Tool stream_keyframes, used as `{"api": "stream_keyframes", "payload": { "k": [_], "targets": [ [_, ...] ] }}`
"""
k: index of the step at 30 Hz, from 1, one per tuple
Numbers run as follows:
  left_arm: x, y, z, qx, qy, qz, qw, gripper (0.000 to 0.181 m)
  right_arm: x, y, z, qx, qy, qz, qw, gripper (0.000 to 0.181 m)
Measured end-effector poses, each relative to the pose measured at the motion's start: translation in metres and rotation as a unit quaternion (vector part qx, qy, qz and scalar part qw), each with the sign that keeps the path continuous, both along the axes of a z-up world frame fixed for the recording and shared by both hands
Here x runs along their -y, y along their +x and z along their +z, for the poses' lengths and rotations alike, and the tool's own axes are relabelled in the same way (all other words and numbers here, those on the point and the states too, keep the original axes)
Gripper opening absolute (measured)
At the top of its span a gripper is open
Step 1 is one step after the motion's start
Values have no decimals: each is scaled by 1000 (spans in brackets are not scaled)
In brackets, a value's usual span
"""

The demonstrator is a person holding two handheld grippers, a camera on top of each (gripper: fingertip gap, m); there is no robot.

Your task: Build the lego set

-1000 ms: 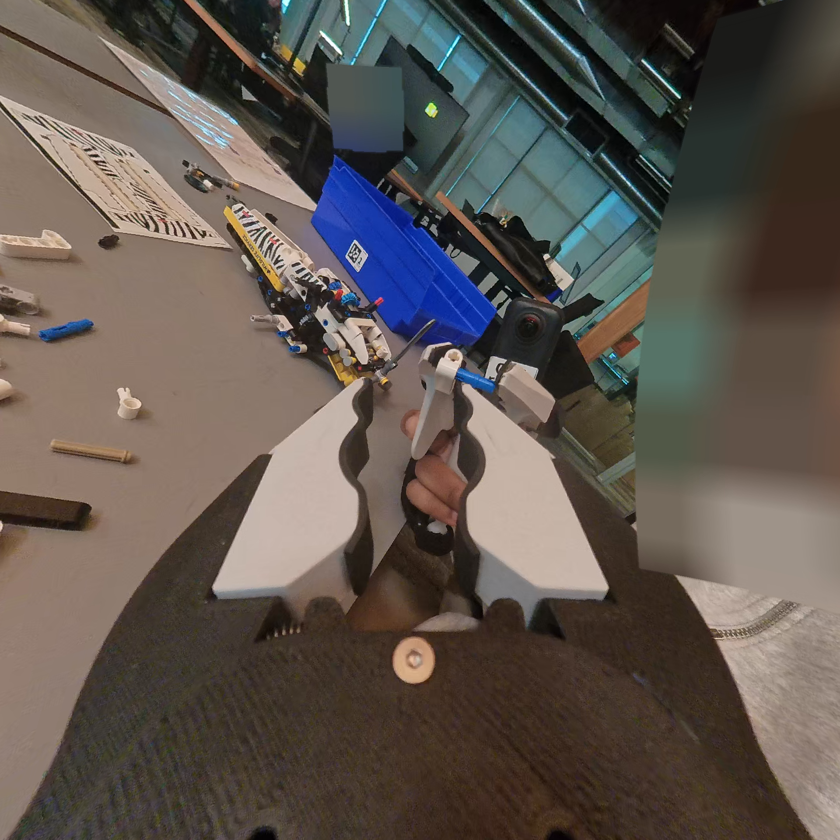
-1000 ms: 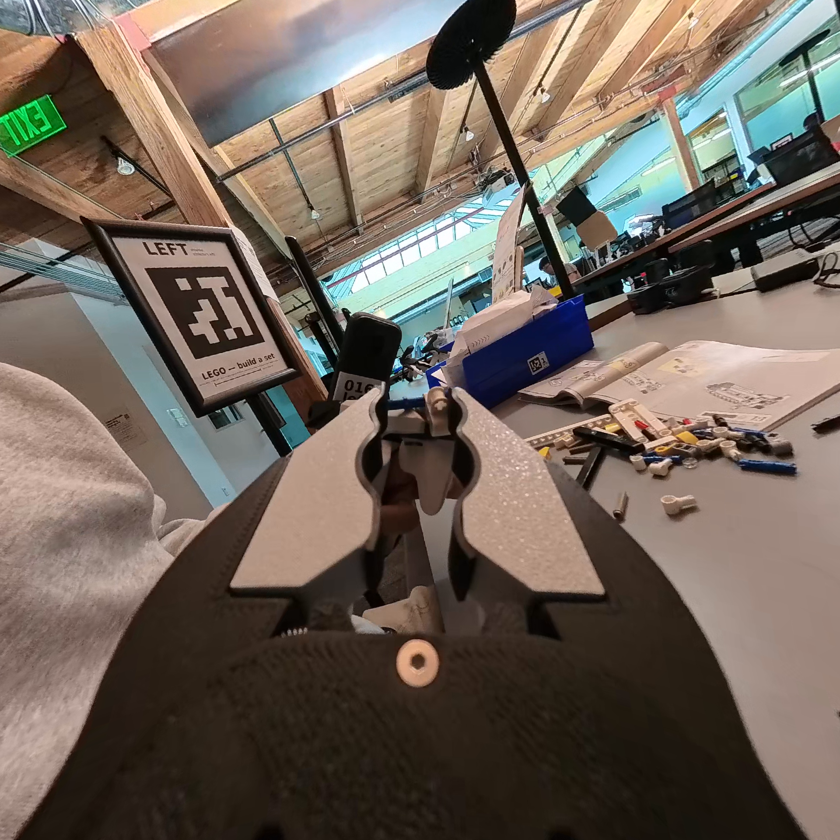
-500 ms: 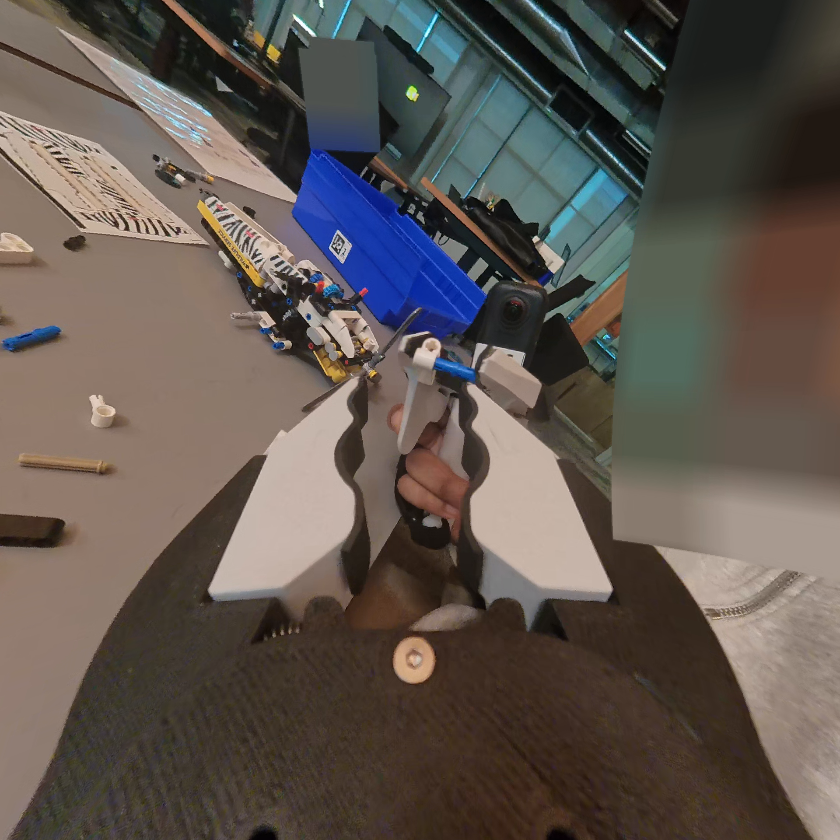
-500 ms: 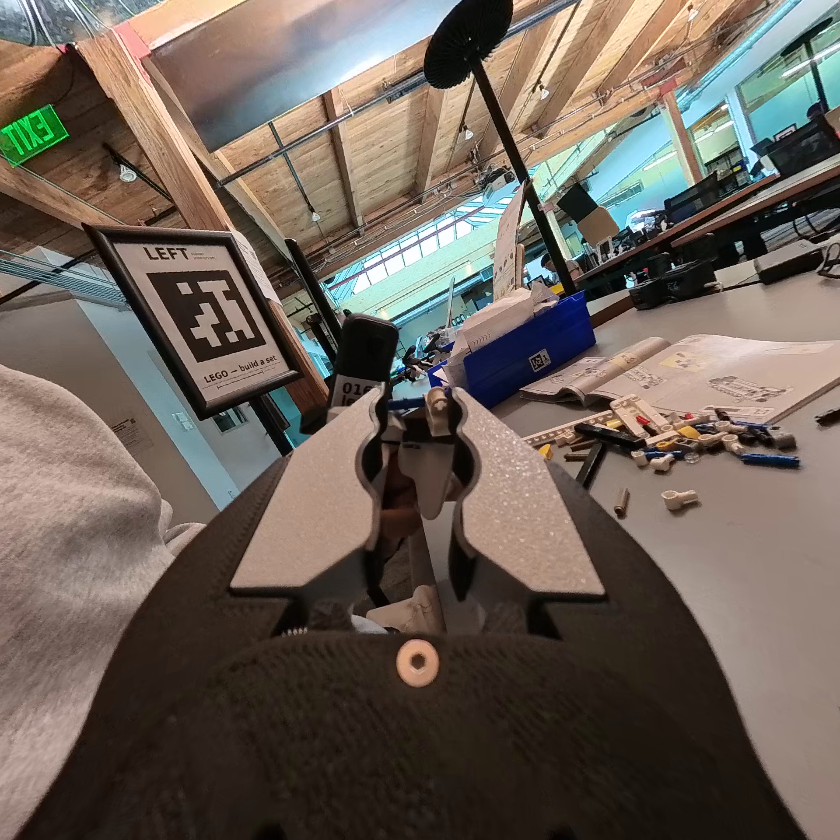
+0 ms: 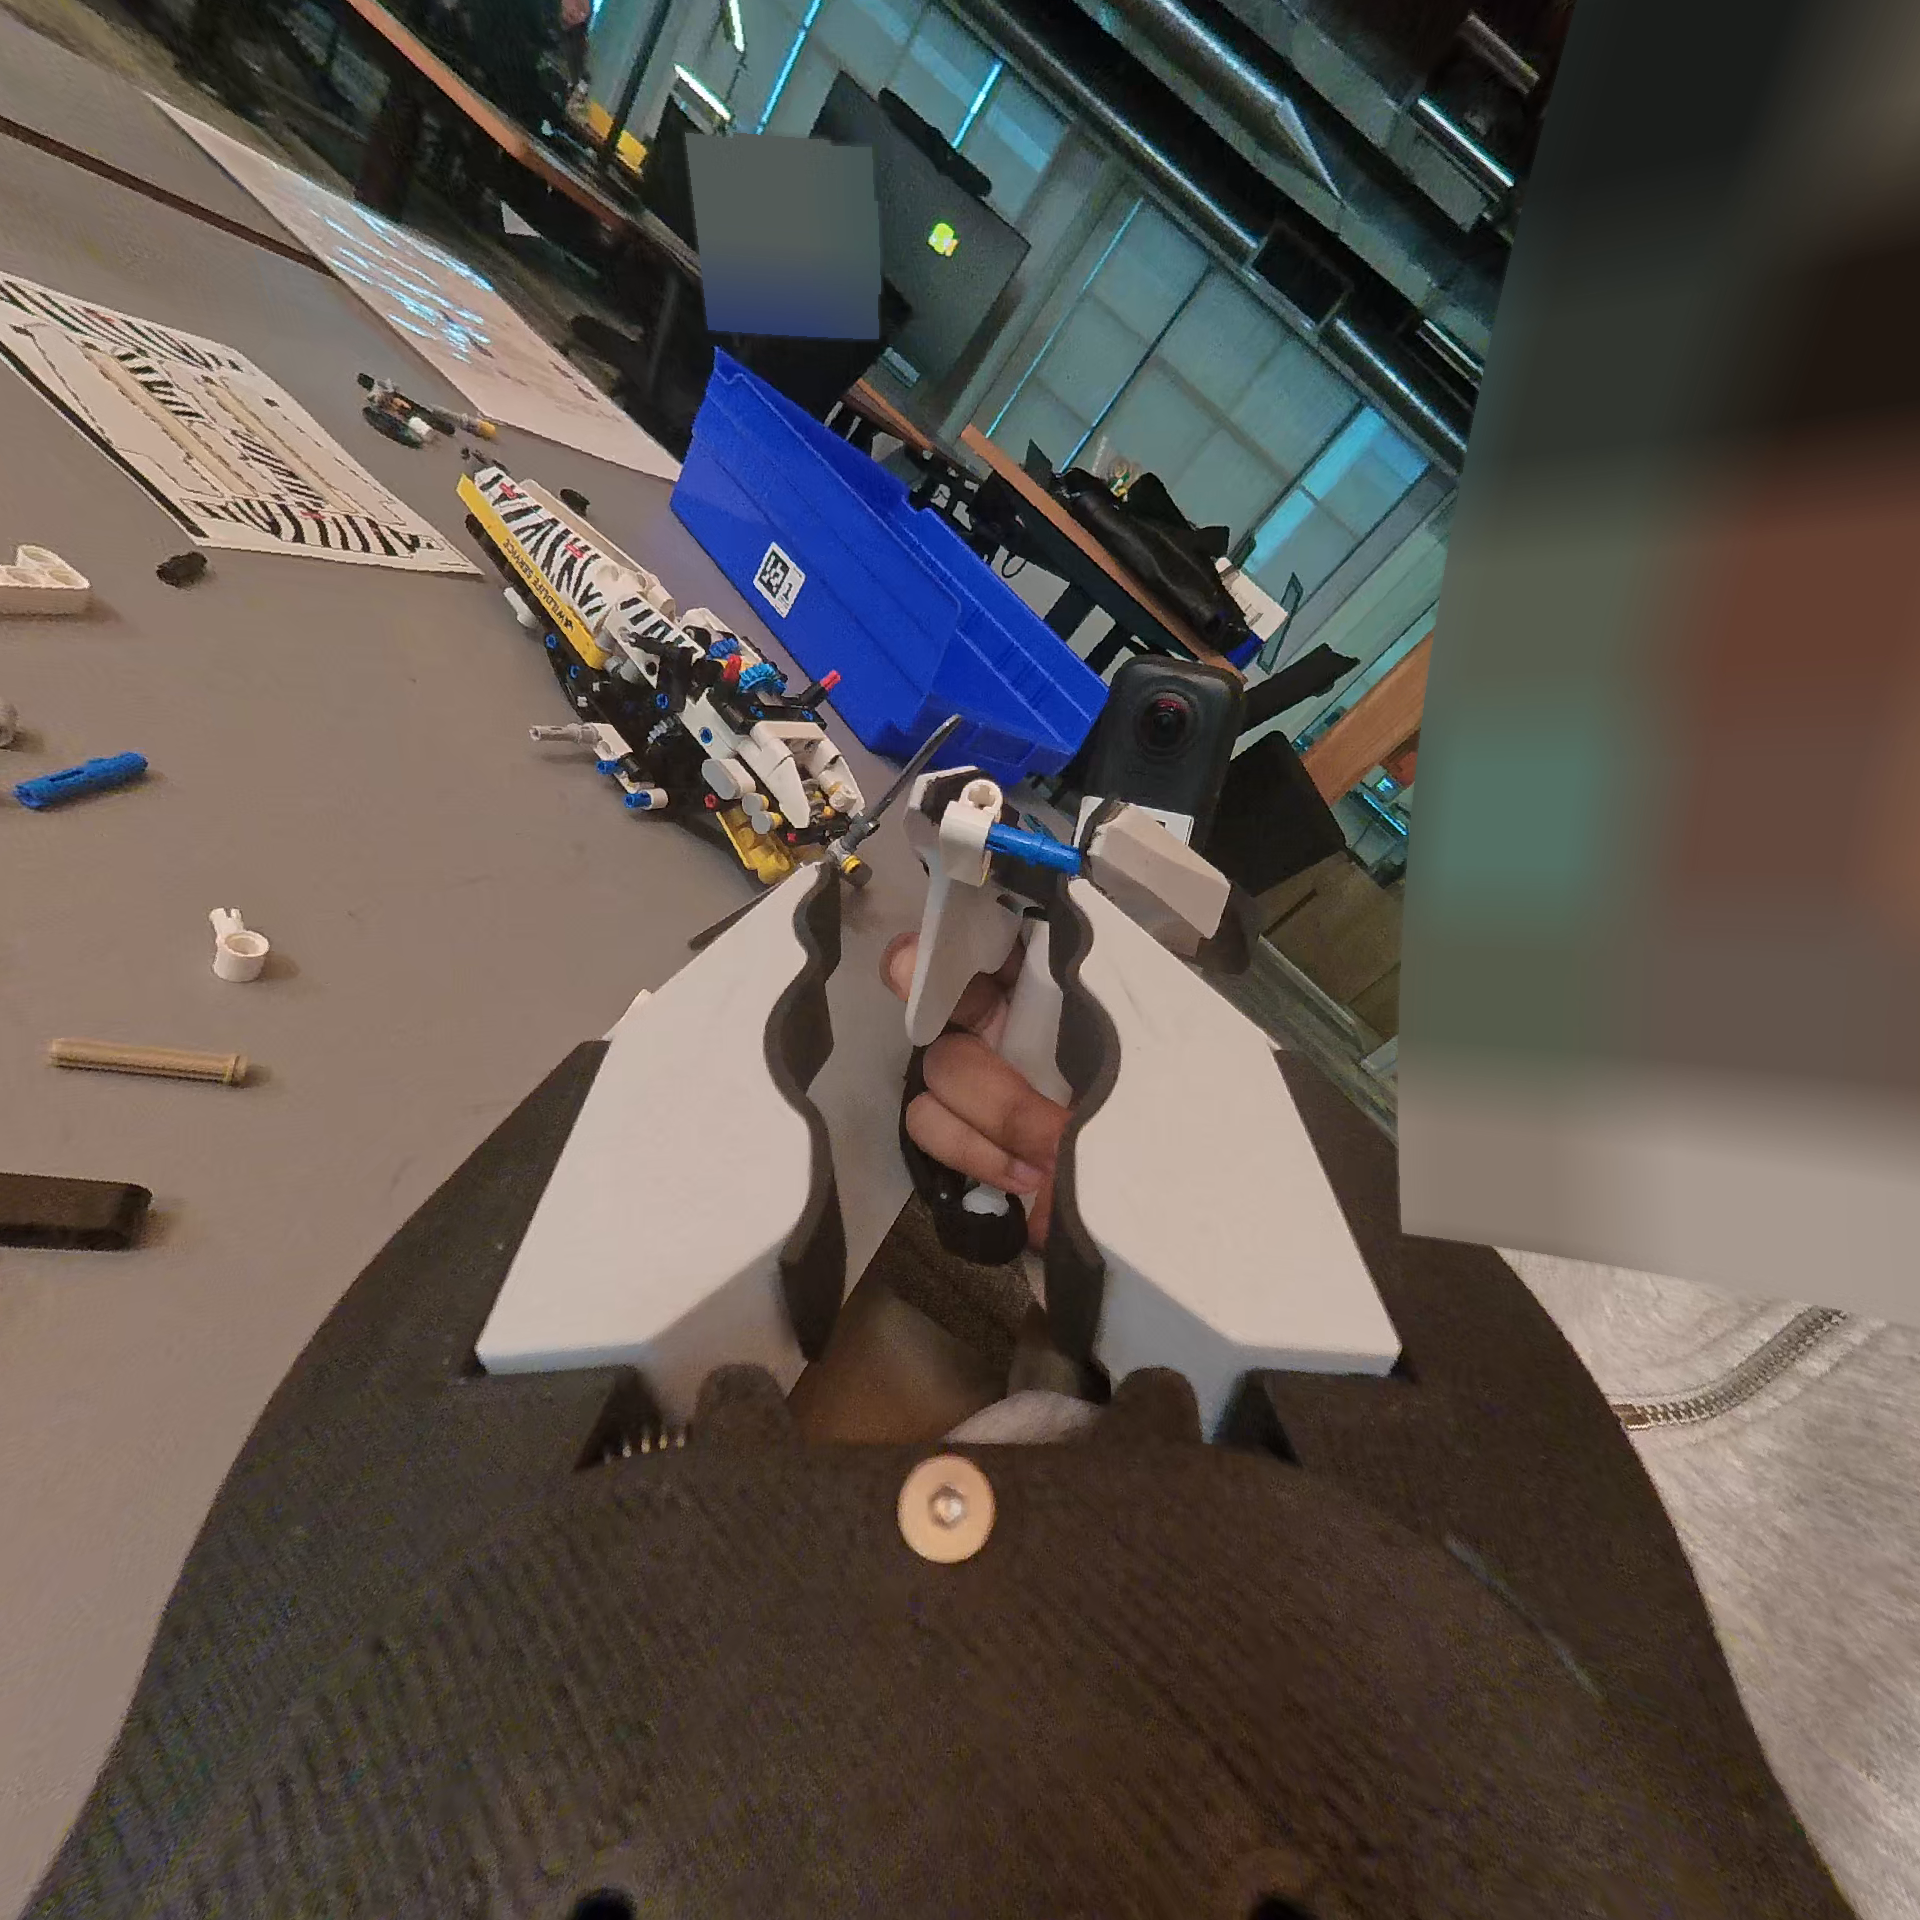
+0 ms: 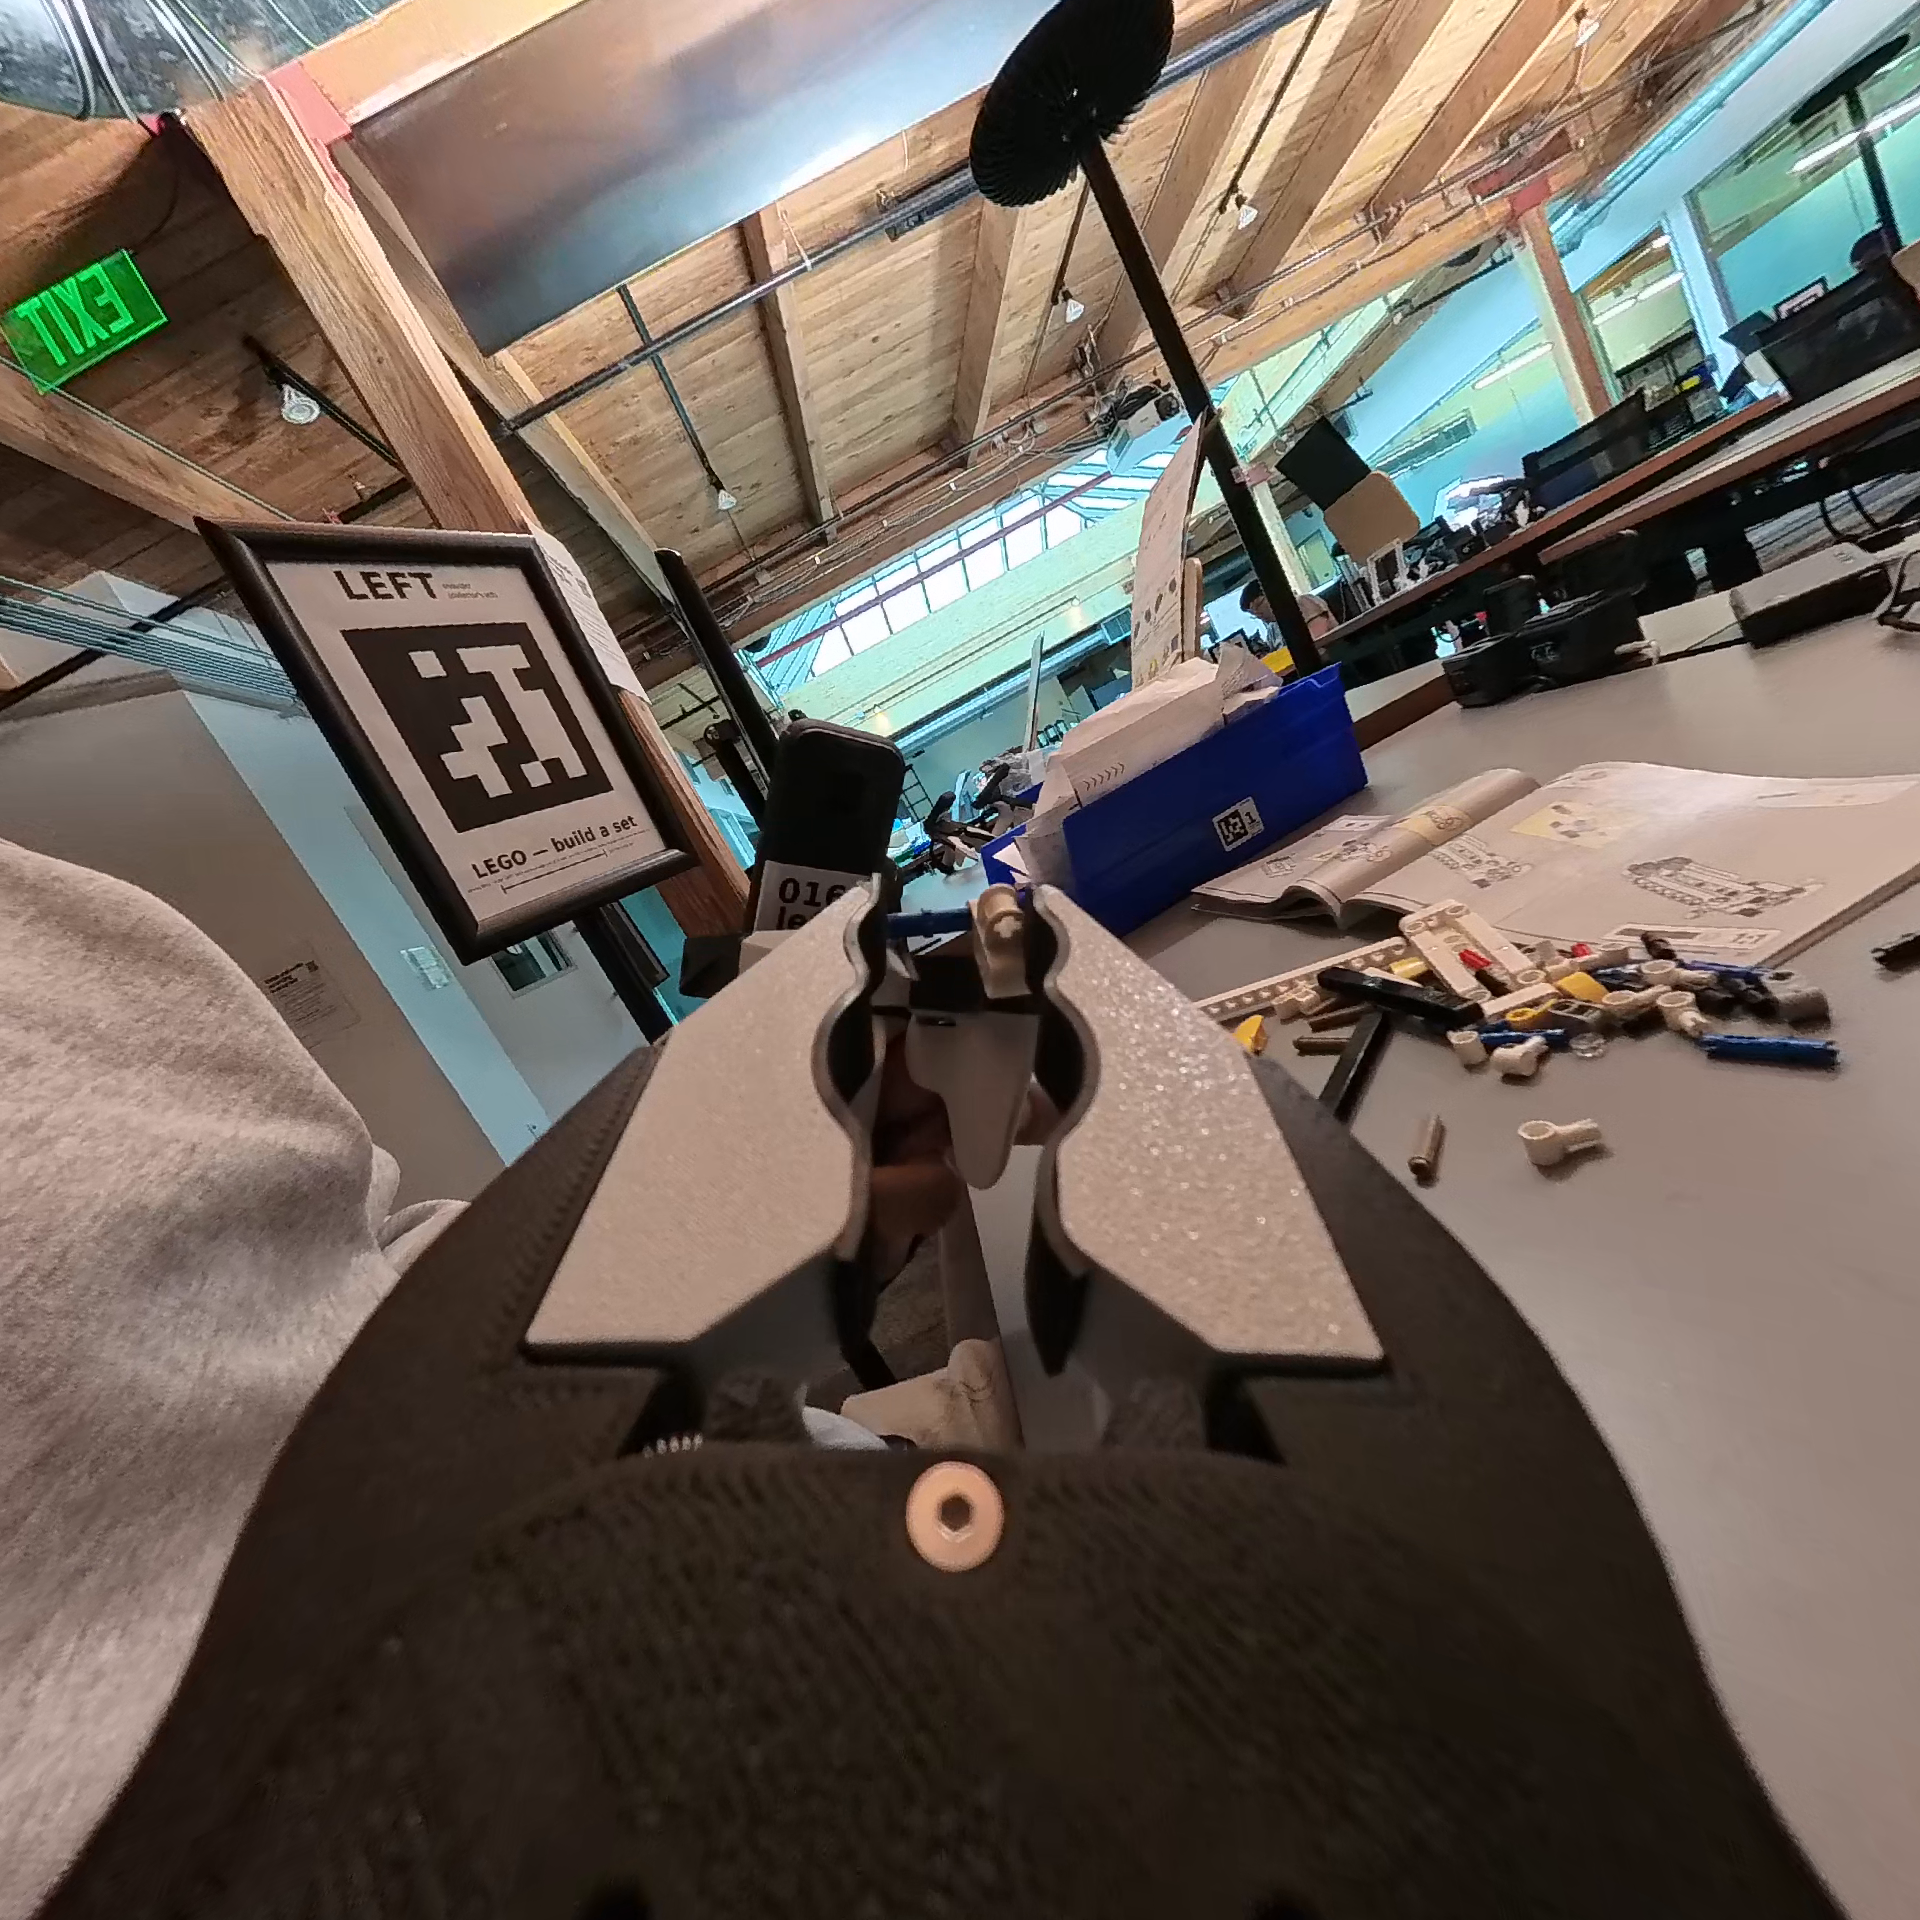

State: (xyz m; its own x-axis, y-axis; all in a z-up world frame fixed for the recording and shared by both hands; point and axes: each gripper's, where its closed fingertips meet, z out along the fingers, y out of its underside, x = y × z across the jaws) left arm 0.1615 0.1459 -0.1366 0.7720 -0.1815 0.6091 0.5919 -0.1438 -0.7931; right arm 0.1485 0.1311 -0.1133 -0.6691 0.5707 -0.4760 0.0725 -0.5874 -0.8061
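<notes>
A white connector (image 5: 971,821) with a blue pin (image 5: 1029,847) through it sits above a tapered white panel piece (image 5: 940,956). My right gripper (image 6: 954,920) is shut on the connector (image 6: 997,925) and pin (image 6: 925,920), end to end. One of its fingers (image 5: 1153,878) shows in the left wrist view at the pin's end. My left gripper (image 5: 945,894) has its jaws apart around the panel, and table shows between its left finger and the piece. A hand shows behind the panel. The zebra-striped part-built model (image 5: 665,665) lies on the grey table (image 5: 364,831).
A blue bin (image 5: 883,582) and a black camera on a stand (image 5: 1174,727) stand behind the model. A sticker sheet (image 5: 208,436) and loose parts, including a tan axle (image 5: 145,1060) and a black beam (image 5: 68,1210), lie at the left. A parts pile (image 6: 1538,997) and a booklet (image 6: 1610,852) lie right. Less than 4 cm separates the two grippers' tips. Between my left fingertips and the zebra-striped part-built model (image 5: 665,665) there is roughly 15 centimeters.
Both views have swayed slightly, and the left view has swung back again. The connector, pin and panel stay between the gripper tips, and neither gripper's jaw gap has changed.
</notes>
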Motion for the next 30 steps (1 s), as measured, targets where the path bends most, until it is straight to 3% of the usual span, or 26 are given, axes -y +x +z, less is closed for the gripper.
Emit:
{"api": "stream_keyframes", "payload": {
  "k": [30],
  "targets": [
    [-7, 10, -3, 30, 11, -20, 999, 37, 7, 0, 0, -1, -12, 14, 1000, 24]
  ]
}}
